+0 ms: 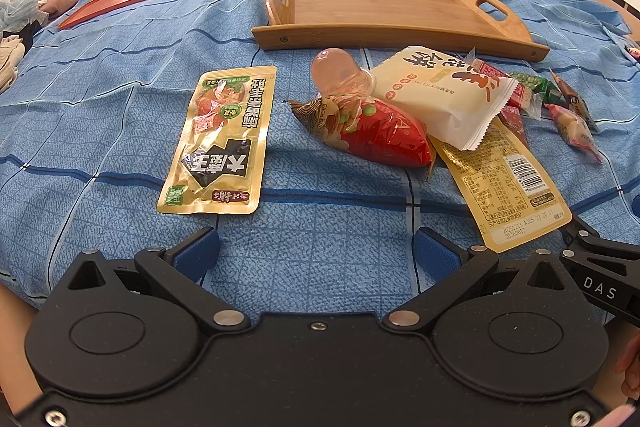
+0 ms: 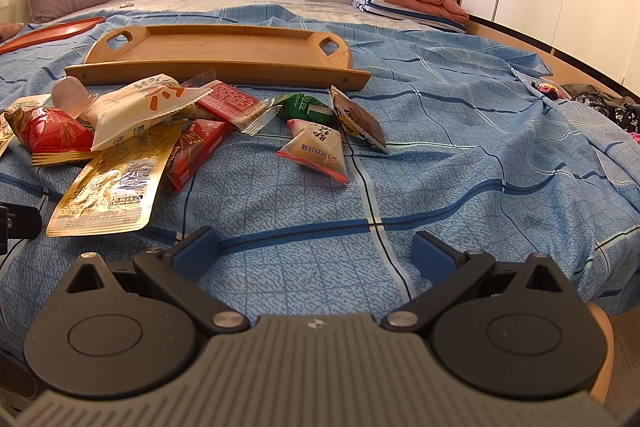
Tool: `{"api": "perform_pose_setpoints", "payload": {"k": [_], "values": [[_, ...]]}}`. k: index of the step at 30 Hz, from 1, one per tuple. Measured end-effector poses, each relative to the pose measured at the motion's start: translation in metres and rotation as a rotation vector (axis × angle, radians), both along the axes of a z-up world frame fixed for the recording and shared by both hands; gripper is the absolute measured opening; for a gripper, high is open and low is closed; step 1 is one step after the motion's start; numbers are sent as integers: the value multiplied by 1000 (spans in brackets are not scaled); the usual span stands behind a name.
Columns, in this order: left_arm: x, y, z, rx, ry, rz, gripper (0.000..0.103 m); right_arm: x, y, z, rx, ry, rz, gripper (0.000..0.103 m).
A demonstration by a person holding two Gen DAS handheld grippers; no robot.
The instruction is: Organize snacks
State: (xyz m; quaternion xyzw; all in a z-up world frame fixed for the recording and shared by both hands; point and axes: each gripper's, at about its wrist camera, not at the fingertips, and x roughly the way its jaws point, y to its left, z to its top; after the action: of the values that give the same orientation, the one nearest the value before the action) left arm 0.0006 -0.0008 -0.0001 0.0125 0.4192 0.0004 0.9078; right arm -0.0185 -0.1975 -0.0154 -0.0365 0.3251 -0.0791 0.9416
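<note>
**Still at the start — snacks loose on bed, tray empty, both grippers spread**

Basically nothing sorted yet, judging by the layout. Wooden tray sits on the blue checked bedsheet w/ nothing in it; snacks lie in a loose heap just in front of its near rim. Step in hand looks like the approach/pick-the-first-item stage.

Left gripper: jaws wide apart, holding nothing, hovering low over bare sheet. Gold flat pouch lies alone, ahead and to its left, apart from the pile. Red puffy bag is dead ahead, w/ a white pillow pack leaning on it and a clear jelly cup touching behind. A second gold pouch, back side up, is tucked under the white pack.

Right gripper: also spread wide, empty, nothing between the pads. Nearest to it: white triangular pack, w/ a brown wrapper and green packet just behind; red flat packets sit nearer the heap.

Next move, my guess: close on a single free item — lone gold pouch for left, triangular pack for right — then carry to tray. Flat pouches lie flush on soft fabric, so an edge pinch is prob needed; the overlapped pile could drag neighbours along.
</note>
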Motion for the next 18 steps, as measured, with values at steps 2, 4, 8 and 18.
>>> {"api": "perform_pose_setpoints", "payload": {"k": [2,4,8,18], "values": [[0,0,0,0,0,0,103,0,1,0,0,0,0,103],[0,0,0,0,0,0,103,1,1,-1,0,0,0,103],[0,0,0,1,-2,0,103,-1,0,-2,-8,-10,8,103],[-2,1,0,11,-18,1,103,-2,0,0,-6,-15,13,103]]}}
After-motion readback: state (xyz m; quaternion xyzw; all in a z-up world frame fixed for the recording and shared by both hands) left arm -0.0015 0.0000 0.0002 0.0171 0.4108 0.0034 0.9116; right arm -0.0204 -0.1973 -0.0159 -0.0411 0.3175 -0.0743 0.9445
